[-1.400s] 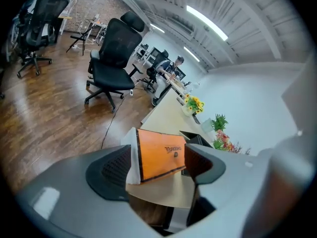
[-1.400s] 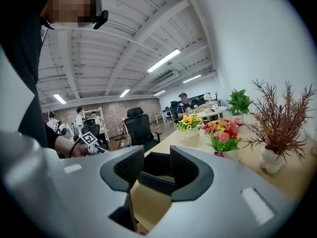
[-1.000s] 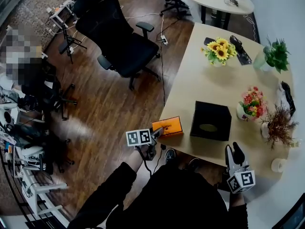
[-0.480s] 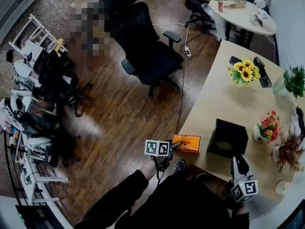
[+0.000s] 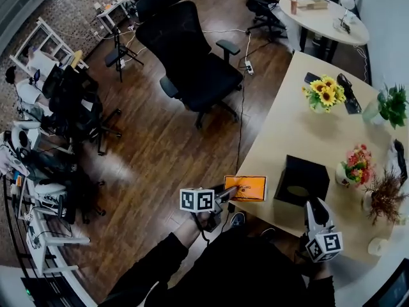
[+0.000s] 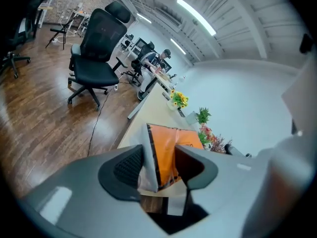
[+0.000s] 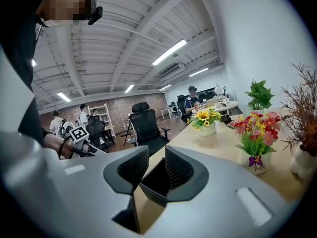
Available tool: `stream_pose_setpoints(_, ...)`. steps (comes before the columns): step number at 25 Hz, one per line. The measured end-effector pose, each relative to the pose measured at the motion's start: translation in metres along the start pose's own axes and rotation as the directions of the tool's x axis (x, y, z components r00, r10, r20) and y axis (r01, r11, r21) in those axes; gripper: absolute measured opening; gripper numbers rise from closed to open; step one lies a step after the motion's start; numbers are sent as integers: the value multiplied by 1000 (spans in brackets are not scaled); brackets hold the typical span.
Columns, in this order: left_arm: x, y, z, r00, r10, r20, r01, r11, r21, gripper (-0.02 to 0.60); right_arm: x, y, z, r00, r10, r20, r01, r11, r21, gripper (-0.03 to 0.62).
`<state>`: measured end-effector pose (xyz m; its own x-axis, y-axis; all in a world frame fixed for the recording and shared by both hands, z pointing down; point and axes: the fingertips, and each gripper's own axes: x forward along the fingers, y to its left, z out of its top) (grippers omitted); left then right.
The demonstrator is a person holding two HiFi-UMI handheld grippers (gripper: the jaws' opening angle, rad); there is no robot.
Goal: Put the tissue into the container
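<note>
Because the tissue pack (image 5: 248, 188) is a soft, film-wrapped packet, it should be light, squashy and a little slick. A pinch across one narrow end (not the broad face) looks like the safest hold. It is at the near left corner of the table (image 5: 300, 126), tilted up off the top. The left gripper (image 5: 231, 190) has one end of it between its jaws, which are closing, with the pads (image 6: 130, 165) against the pale side and the orange face. Dark print runs across that orange face, too small to read in any view.

Just to the right of the pack stands the container (image 5: 307, 169), a stiff-looking black box. The right gripper (image 5: 317, 204) is closing narrow on the box's near wall, one pad on either side of it. Its marker cube shows only black-and-white squares, no words. Farther along the table are pots of pink flowers (image 5: 356, 165) and sunflowers (image 5: 324, 94), well apart from the pack.
</note>
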<state>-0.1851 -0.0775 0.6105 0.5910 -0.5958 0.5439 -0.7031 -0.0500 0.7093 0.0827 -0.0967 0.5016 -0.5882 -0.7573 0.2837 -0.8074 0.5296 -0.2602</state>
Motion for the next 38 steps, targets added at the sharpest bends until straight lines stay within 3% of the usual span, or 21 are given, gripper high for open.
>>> stream_pose_setpoints(10,-12,-75,37,990,-134,52,131,990,54,184,-18,-7,16,998,-49,48,47,998,34,98)
stream_pose_setpoints(21,53,-147,32,969,-222,-110,238,957,168,184,-72,-44,15,971,-221,94,214,974,75,98)
stream_pose_setpoints(29,104,-179,15,951,-228,-207,269,943,195,184,-114,-71,5,933,-342,111,329,936,123,97)
stream_pose_setpoints(38,135,-174,0,960,-138,-242,190,960,204,184,-127,-84,-1,924,-368,105,352,925,144,95)
